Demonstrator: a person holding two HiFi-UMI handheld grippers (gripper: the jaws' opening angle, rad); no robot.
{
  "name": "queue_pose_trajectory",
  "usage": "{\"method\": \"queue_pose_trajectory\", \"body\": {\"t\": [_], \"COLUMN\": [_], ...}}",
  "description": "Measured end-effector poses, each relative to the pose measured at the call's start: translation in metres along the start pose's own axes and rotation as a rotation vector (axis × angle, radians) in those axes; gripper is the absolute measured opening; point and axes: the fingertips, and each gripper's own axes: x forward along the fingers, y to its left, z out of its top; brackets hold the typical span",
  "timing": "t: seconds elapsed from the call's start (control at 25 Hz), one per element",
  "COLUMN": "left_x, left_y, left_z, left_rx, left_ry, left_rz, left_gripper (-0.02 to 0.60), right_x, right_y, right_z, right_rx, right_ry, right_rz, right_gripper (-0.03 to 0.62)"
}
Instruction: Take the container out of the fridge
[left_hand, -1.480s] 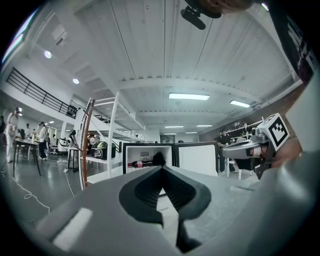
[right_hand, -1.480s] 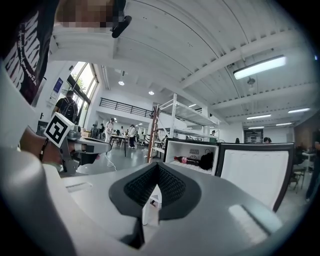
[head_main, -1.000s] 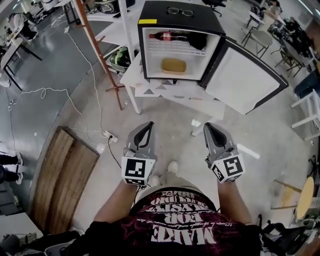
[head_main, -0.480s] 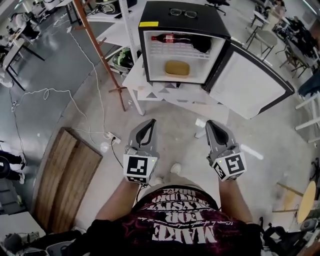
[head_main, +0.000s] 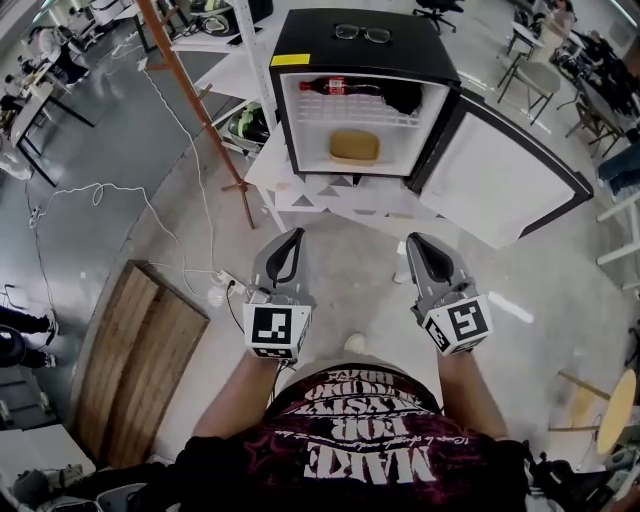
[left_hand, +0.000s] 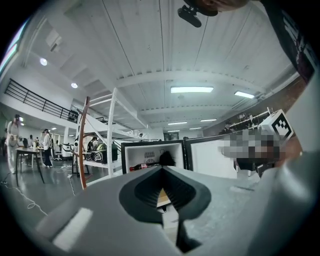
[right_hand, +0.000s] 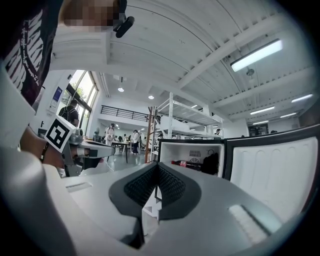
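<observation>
Container (head_main: 354, 146): tan, flat, on lower shelf of open fridge (head_main: 300, 42). Long axis left-right, across my line of approach. Bottle (head_main: 338, 86) on shelf above. Door (head_main: 505, 175) swung open to right. Container straight ahead, well apart from both grippers, about midway between them; I judge neither nearer. Left gripper (head_main: 290, 238), right gripper (head_main: 417, 243): fingers pressed together, nothing held.

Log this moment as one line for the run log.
stage: pre-grasp | fridge: door open | container: lower shelf, untouched | left tool: shut, empty, short of fridge | right tool: shut, empty, short of fridge
</observation>
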Motion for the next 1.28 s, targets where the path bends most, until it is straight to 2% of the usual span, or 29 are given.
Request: {"method": "queue_pose_trajectory", "body": {"t": [0.32,0.56,0.8,1.08,1.28], "left_x": [0.026,0.04,0.046,0.045,0.038], "left_y": [-0.007,-0.017,-0.027,-0.028,-0.02], "left_z": [0.018,0.012,0.006,0.012,0.0], "left_rx": [0.017,0.017,0.054,0.087,0.094], "left_ry": [-0.02,-0.003,0.018,0.025,0.059], "left_rz": [0.027,0.042,0.042,0.039,0.029], "left_gripper": [0.002,0.002,0.002,0.002,0.002], "right_x": [0.012,0.018,0.019,0.021,0.034], "right_y": [-0.024,-0.039,-0.053,-0.053,-0.046], "right_z": [0.007,0.001,-0.013,-0.013,-0.021], "right_rx": [-0.006,0.004,0.039,0.066,0.084], "right_ry": [-0.016,-0.011,0.0,-0.006,0.006], "right_rz": [0.044,0.079,0.084,0.09,0.091], "right_gripper": [0.023,0.024,0.023,0.024,0.024]}}
